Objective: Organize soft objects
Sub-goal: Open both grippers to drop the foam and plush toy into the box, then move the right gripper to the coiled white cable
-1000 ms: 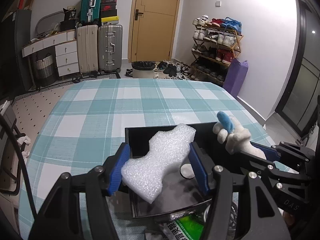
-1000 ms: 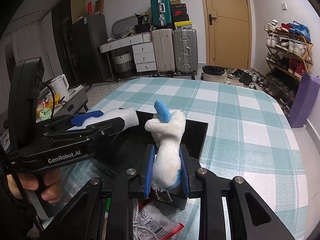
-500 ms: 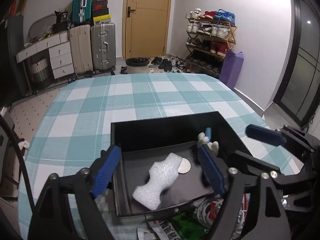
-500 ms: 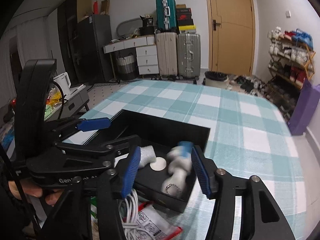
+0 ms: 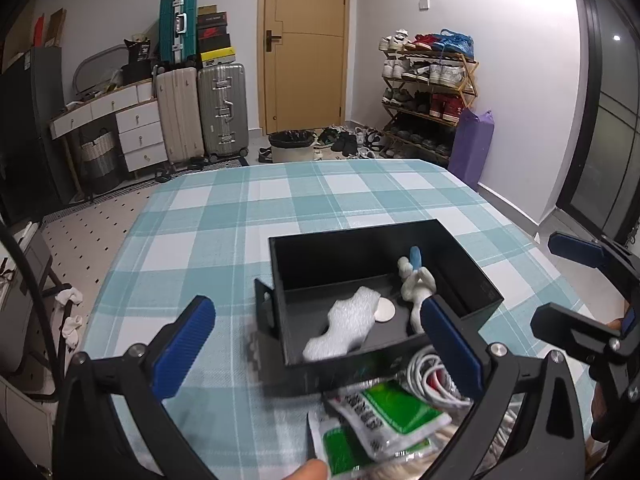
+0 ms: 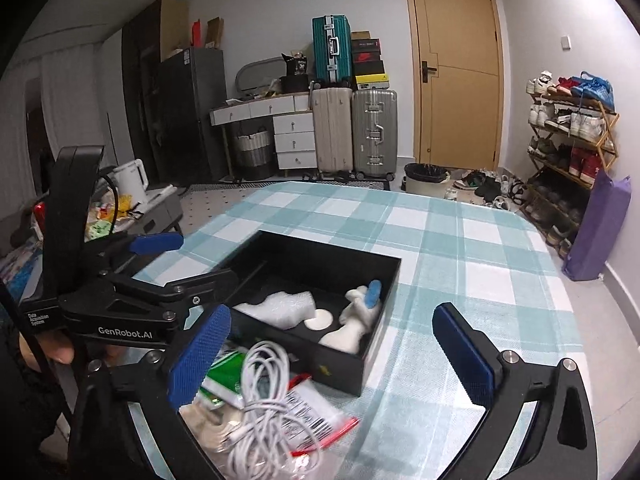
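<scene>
Both the left claw (image 5: 316,344) and the right claw (image 6: 328,356) were wide open and empty, the foam piece (image 5: 344,328) and plush toy (image 6: 356,320) lay in the black box (image 6: 382,344), so the next soft thing in the pile near the box should be pinched gently, I think

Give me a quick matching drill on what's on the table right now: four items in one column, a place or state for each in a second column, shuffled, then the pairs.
Items:
1. foam piece
2. plush toy
3. white cable
4. left gripper

Places or states:
A. open, holding nothing
B. lying flat in the left part of the black box
C. bundled on the table, outside the box on its near side
D. in the right part of the box, blue tip pointing up

Pairs: 1-B, 2-D, 3-C, 4-A
</scene>
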Motion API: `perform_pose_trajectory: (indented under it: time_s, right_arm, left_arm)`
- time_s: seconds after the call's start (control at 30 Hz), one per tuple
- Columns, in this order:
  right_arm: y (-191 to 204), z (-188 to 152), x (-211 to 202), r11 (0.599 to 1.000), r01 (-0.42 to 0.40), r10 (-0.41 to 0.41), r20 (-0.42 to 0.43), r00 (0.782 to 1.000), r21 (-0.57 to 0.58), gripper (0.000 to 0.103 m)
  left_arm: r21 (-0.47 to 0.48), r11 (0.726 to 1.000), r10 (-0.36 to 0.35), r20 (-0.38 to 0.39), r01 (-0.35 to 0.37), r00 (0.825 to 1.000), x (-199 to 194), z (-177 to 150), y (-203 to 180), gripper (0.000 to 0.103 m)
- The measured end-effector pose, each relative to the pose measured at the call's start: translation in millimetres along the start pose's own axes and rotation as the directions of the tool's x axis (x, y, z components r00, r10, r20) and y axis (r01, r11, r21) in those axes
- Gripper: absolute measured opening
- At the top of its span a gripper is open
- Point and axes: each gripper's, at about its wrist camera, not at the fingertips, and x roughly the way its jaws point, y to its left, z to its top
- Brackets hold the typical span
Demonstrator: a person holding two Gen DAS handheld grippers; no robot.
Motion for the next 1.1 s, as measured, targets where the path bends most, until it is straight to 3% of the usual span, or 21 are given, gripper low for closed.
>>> perform_pose_trajectory:
  time_s: [0.37, 1.1]
  right_arm:
    - [13.7, -7.7, -24.1, 1.000, 0.001, -0.001, 0.010, 1.000, 0.008, 0.103]
    - [25.9, -41.1, -49.0, 0.999, 0.030, -0.029, -0.028, 0.999, 0.029, 0.103]
  left_arm:
    - [-0.026, 0.999, 0.037, 0.036, -0.036, 0.999, -39.5, -11.6, 8.9, 0.103]
    - [-0.031, 0.998, 0.058, -0.001, -0.058, 0.998, -51.7, -46.2, 9.5, 0.103]
